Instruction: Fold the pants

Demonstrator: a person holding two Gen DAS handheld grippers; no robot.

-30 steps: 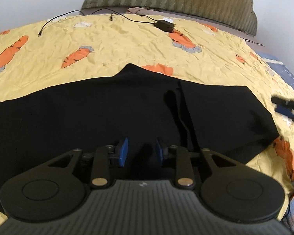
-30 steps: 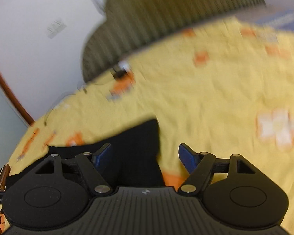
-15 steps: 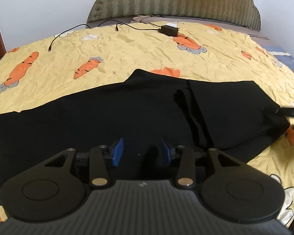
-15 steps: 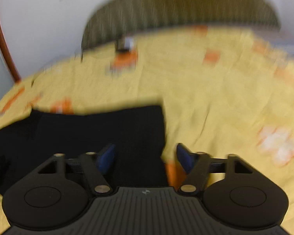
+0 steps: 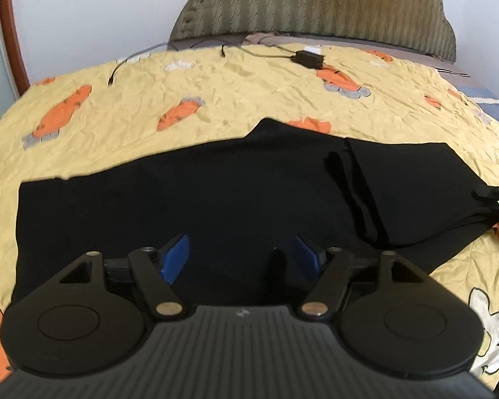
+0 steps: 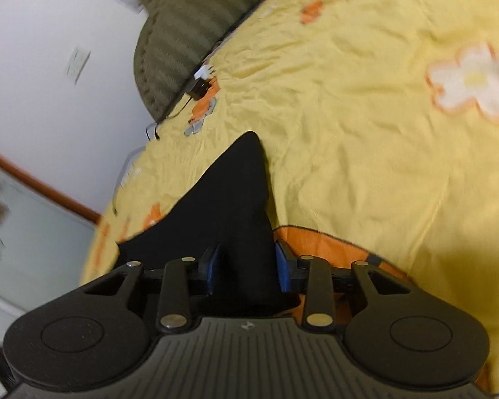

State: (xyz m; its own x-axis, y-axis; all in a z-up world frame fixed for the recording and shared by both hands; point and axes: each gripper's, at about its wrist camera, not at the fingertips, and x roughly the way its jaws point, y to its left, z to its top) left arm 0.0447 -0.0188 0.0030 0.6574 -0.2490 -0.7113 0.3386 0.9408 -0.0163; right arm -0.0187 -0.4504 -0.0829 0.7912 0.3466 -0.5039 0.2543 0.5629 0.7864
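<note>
One pair of black pants [image 5: 236, 199] lies flat across the middle of the frame on a yellow carrot-print bed [image 5: 249, 93], apparently folded lengthwise already. Low in its view, the left hand-held gripper [image 5: 241, 259] hovers spread above the fabric. The right hand-held gripper [image 6: 248, 271] has narrowed around a bunched end, likely pinching it. Crosswise folds remain.

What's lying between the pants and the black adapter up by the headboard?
Only bare yellow bedsheet with carrot prints separates the pants from the adapter; the left wrist view shows it.
</note>
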